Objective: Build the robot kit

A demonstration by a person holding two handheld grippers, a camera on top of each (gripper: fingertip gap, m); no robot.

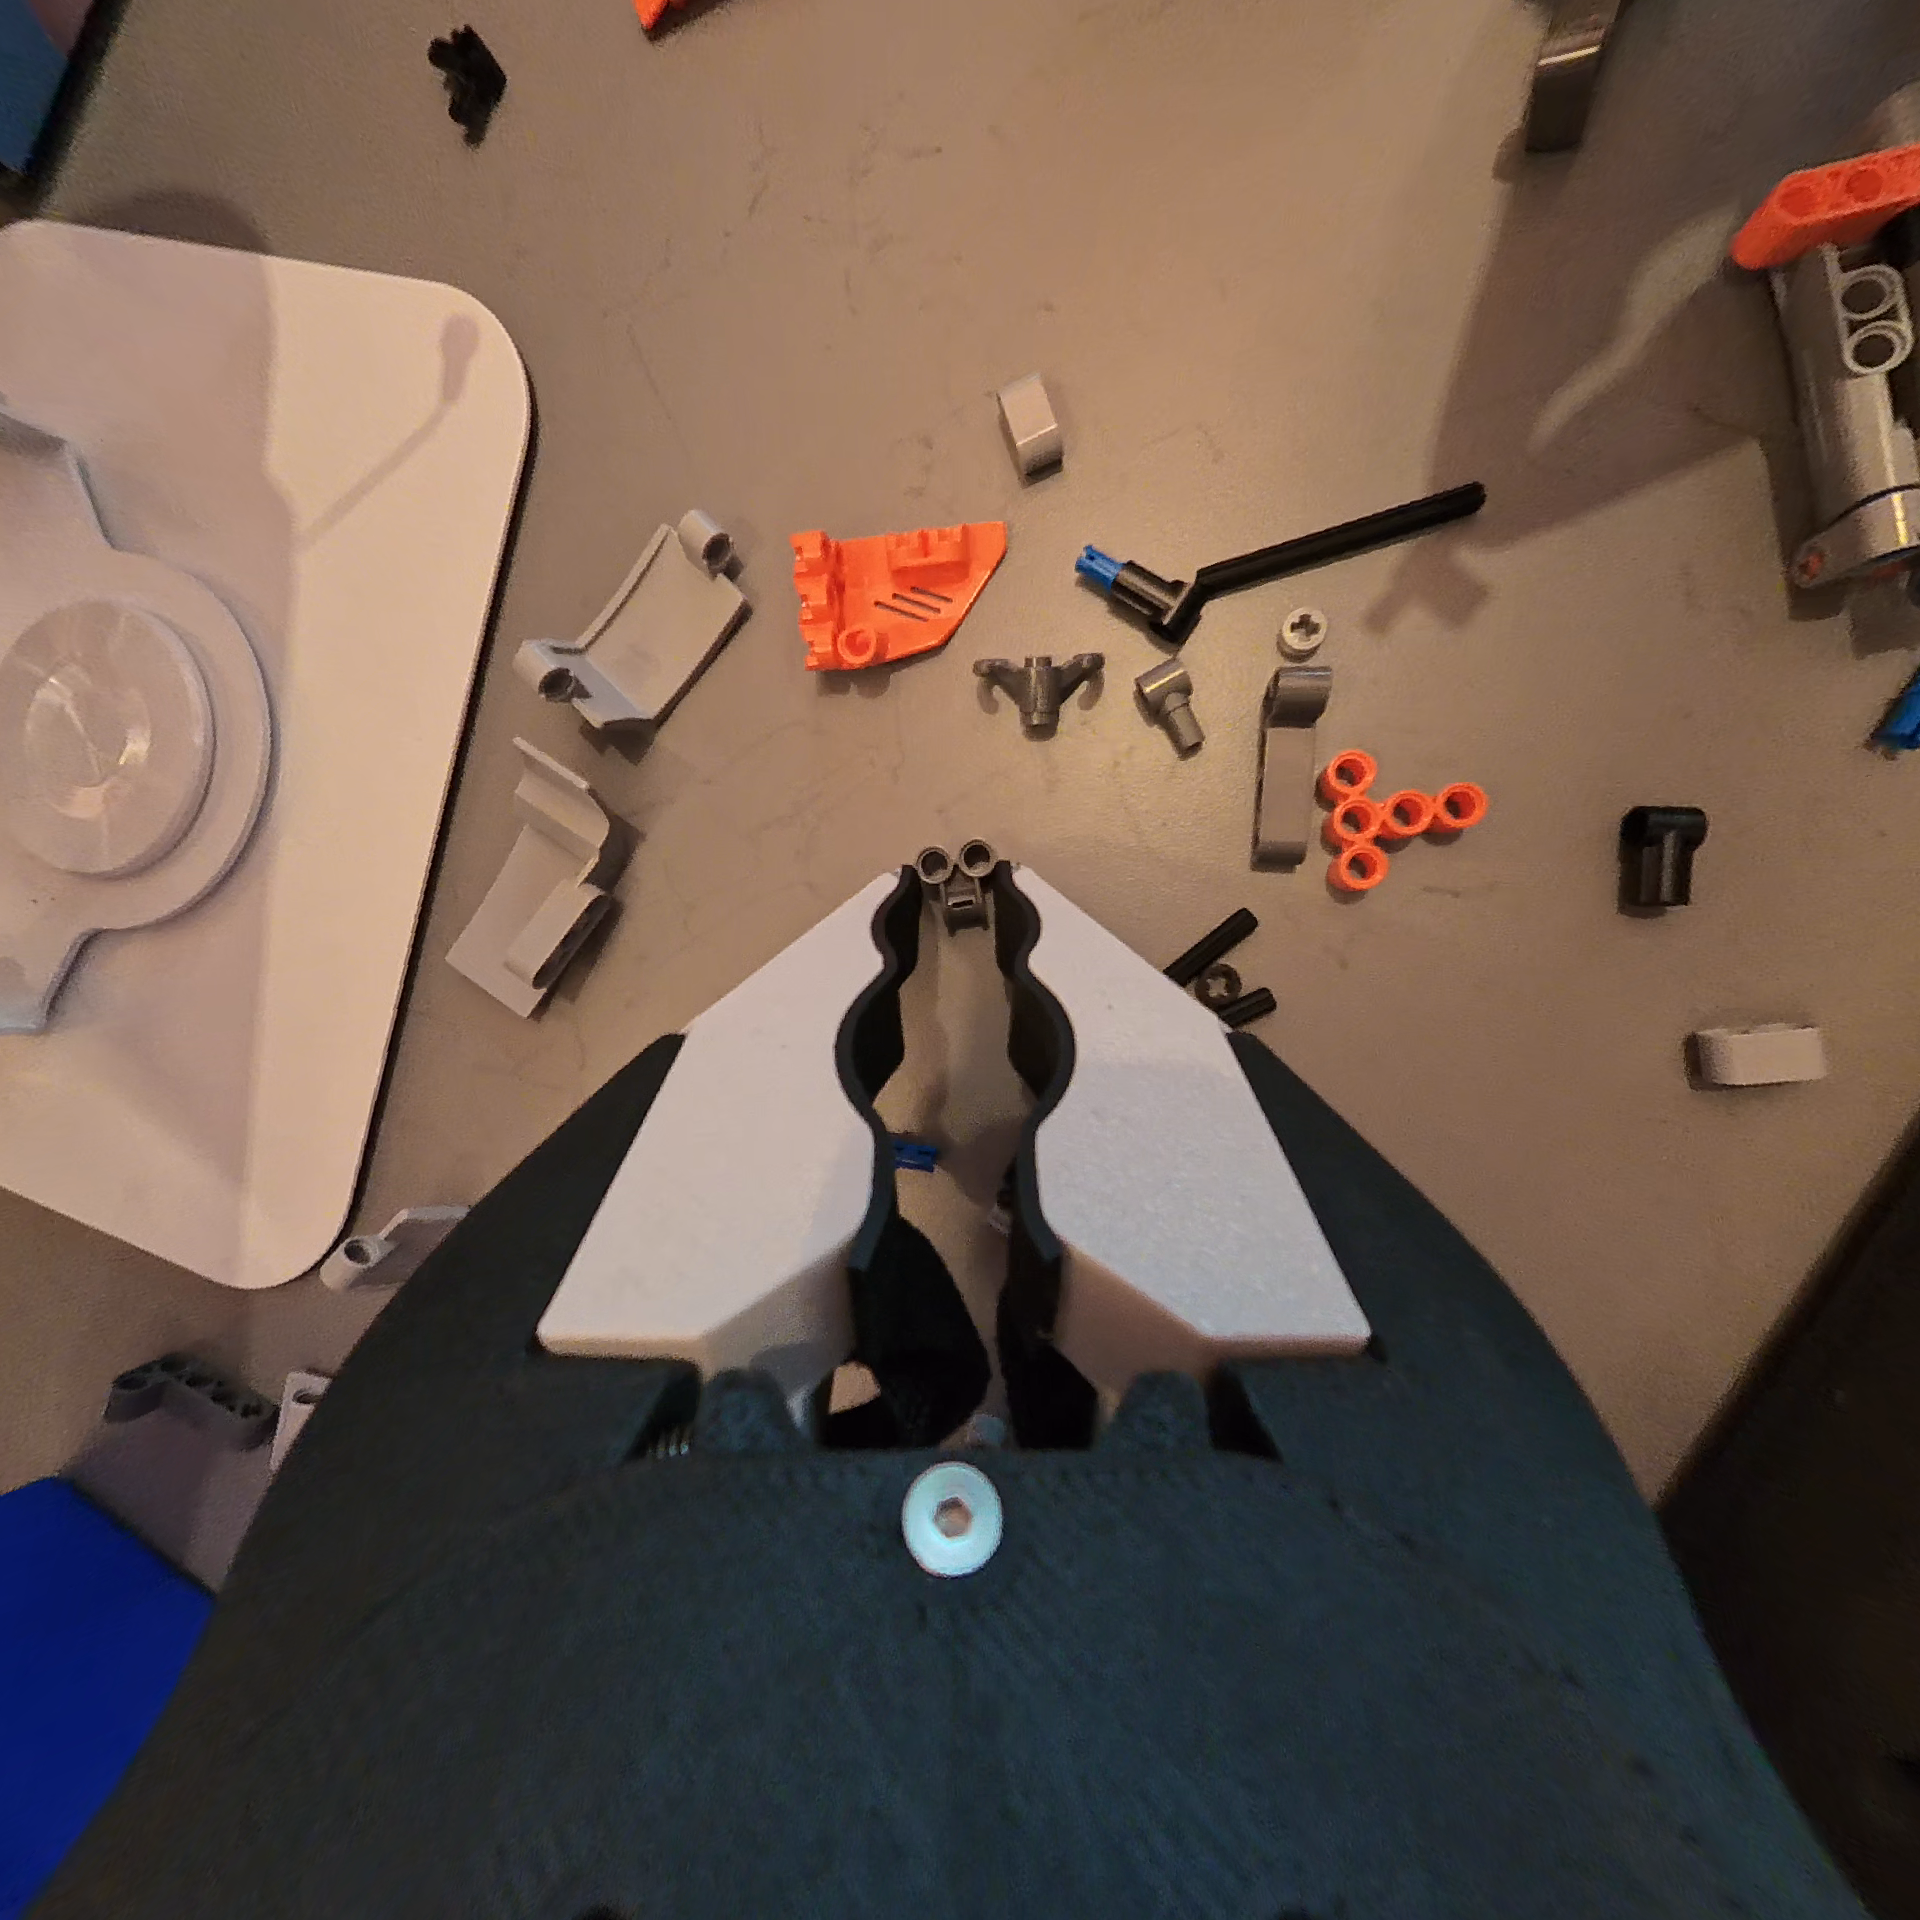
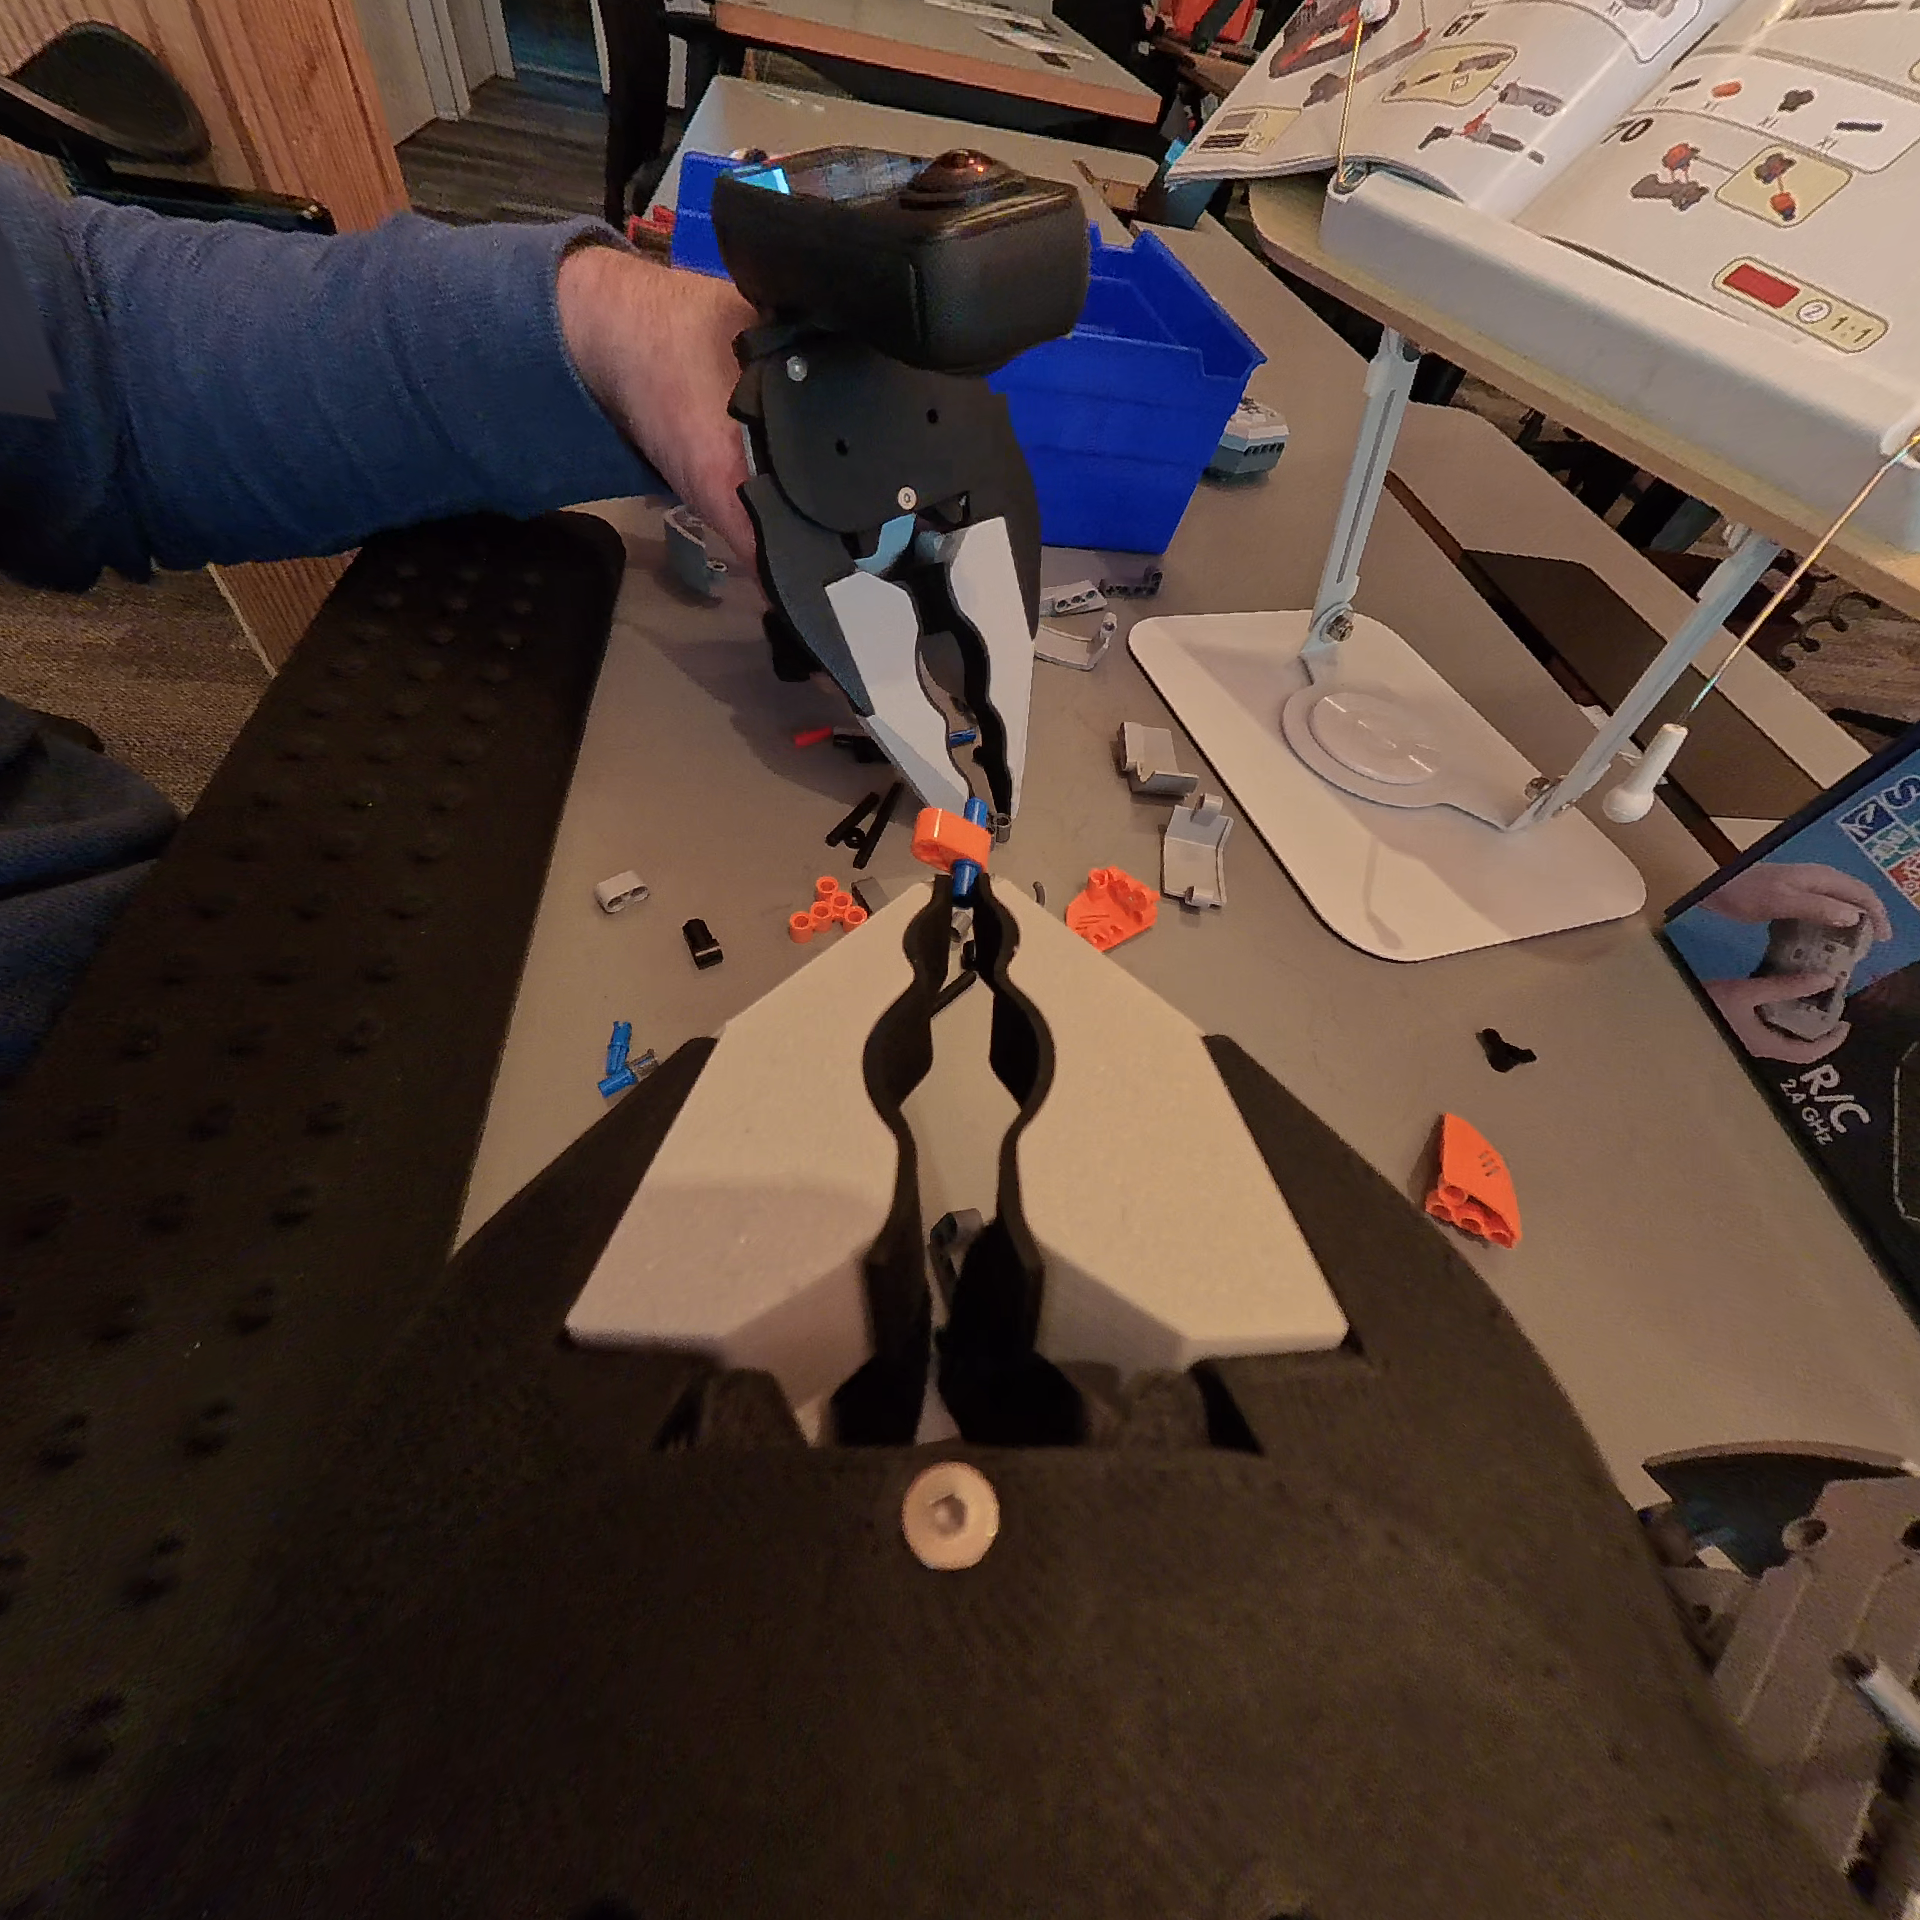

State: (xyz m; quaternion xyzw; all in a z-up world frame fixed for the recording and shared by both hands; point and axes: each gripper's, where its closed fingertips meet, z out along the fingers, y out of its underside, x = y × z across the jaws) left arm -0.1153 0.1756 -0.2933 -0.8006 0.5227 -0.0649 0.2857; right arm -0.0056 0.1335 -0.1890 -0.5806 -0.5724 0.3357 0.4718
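Two grippers meet over scattered plastic building pieces

Centre frame, left gripper clamps a small grey two-hole connector; right gripper pinches a blue pin carrying an orange link above the grey tabletop.

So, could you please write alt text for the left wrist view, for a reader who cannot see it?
The left gripper is shut on a small dark grey connector with two round holes, held above a grey table. Loose building pieces lie beyond it, including an orange panel, an orange ring cluster and a black rod; a white stand base is at left.
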